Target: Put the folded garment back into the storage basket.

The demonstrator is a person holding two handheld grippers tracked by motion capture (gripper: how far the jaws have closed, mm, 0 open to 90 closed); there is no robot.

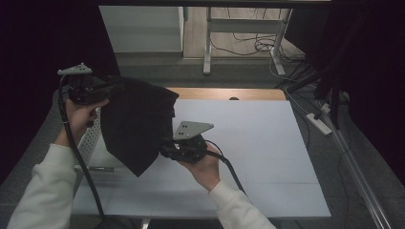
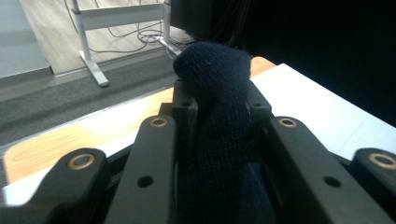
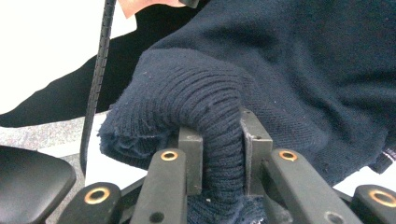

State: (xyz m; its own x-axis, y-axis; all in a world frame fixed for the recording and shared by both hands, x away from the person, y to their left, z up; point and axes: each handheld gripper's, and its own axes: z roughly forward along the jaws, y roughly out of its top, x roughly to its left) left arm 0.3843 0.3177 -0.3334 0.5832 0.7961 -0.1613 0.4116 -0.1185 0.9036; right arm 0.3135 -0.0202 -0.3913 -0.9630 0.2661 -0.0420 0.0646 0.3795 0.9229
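A dark navy knitted garment (image 1: 136,121) hangs in the air over the left part of the white table (image 1: 248,143). My left gripper (image 1: 114,88) holds its upper edge, raised at the table's left; in the left gripper view the knit (image 2: 215,121) is pinched between the shut jaws. Lower and nearer the middle, my right gripper (image 1: 167,149) is shut on the garment's ribbed edge (image 3: 219,135), which bunches over the jaws in the right gripper view. The cloth sags between the two grippers, its lowest corner just above the table.
A perforated metal plate (image 1: 88,136) stands at the table's left edge beneath the garment. A wooden strip (image 1: 239,93) borders the table's far side. Beyond it are desk legs (image 1: 207,43) and cables on the floor; a power strip (image 1: 319,121) lies to the right.
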